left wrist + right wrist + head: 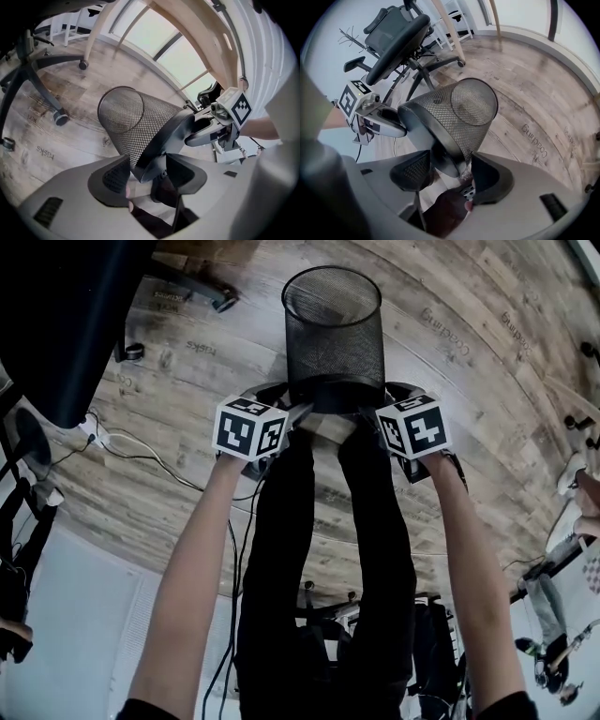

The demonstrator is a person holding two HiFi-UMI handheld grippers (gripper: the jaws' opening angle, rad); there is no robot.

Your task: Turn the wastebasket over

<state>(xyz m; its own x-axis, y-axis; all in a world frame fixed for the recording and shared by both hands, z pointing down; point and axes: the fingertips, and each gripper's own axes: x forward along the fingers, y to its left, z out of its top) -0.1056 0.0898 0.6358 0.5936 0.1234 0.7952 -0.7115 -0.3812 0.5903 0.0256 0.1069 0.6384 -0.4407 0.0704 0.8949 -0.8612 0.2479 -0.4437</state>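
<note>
"So where does the black mesh wastebasket (334, 343) lie from the two tools?"

"Dead ahead of both, just past the person's shoes (323, 427). Its broad solid band (336, 399) is the near end. Its long axis runs away from the person, up the head view, and ends in a thin-rimmed circle. In both gripper views it leans away from the jaws. I can't say for sure whether that far circle is mouth or base, nor whether the basket rests on the floor or hangs off it."

"And the grip?"

"The left gripper (149, 163) straddles the band on one side and the right gripper (451, 163) straddles it on the other. Each has its jaws spread wide with the band's edge standing between them. I see no pad pressing on it, so I'd call both of them unclamped."

"Which hand is nearer?"

"Neither — they're level, one at each flank of the band, mirror fashion. My guess is that the turning-over hinges on that. Both would have to close on the band together and swing the far end over, about the line between them."

"What's underfoot?"

"A pale wood-plank floor (469, 427) with some lettering printed on it. An office chair (393, 42) on castors stands off to the person's left, and cables (150, 460) trail across the boards on that side, well apart from the basket."
</note>
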